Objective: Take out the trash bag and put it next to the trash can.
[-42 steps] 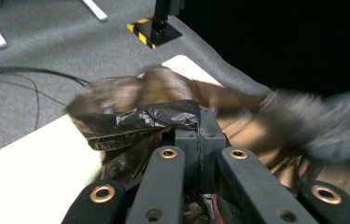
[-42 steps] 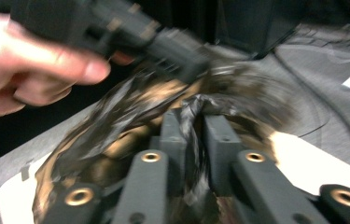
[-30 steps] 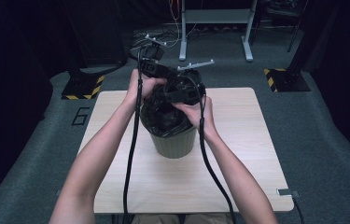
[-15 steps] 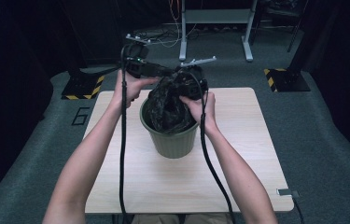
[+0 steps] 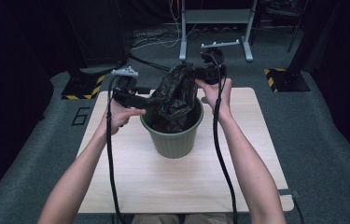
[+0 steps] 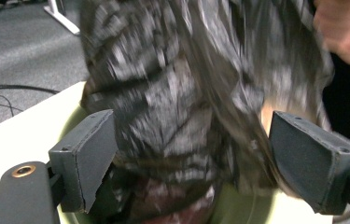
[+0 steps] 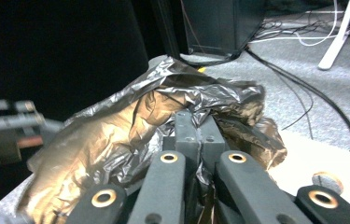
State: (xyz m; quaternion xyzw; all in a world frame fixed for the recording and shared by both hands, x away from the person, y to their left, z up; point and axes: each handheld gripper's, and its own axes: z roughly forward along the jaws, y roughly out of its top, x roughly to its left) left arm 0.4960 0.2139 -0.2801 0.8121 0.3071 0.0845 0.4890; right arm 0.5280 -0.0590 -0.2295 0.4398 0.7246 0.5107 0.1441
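The right gripper (image 7: 195, 135) is clenching the bag (image 5: 175, 95), its fingers pinching a fold above the bin (image 5: 172, 140) on the surface (image 5: 130, 182); the left gripper (image 6: 191, 154) has just been opening, fingers released, bag between them

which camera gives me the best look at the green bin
The high view: the whole bin shows on the table, with the black bag rising out of it. The left gripper view gives a blurred strip of pale green rim under the bag. The right gripper view has the bag in front and no clear sight of the bin.
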